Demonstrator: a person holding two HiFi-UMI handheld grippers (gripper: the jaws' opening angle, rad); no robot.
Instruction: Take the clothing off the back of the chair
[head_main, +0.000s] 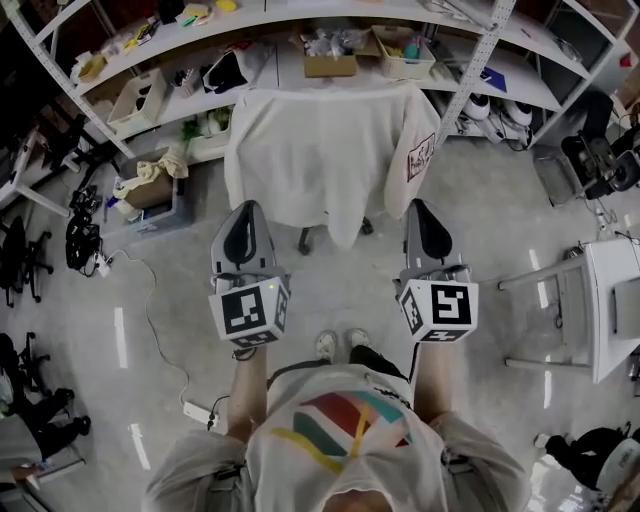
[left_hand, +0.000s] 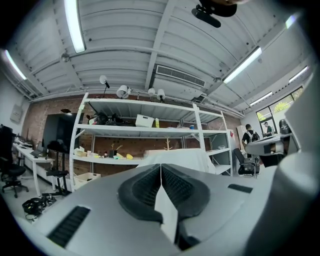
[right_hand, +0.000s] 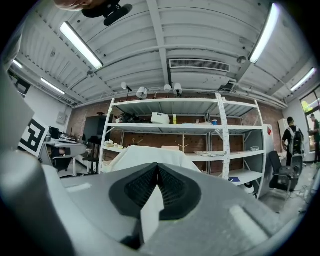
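A cream-white garment (head_main: 325, 150) hangs draped over the back of a chair (head_main: 305, 238) in front of the shelving; it hides the backrest, and only the chair's dark base shows below it. The same garment (left_hand: 177, 159) rises just past the jaws in the left gripper view, and the garment (right_hand: 145, 156) shows likewise in the right gripper view. My left gripper (head_main: 243, 212) is shut and empty, held level just short of the garment's lower left. My right gripper (head_main: 420, 210) is shut and empty too, near the garment's lower right edge.
A white metal shelving unit (head_main: 300, 45) with boxes and clutter stands behind the chair. A crate (head_main: 150, 190) and cables (head_main: 85, 240) lie on the floor at left. A white table (head_main: 600, 300) stands at right. A person (right_hand: 291, 142) stands far right.
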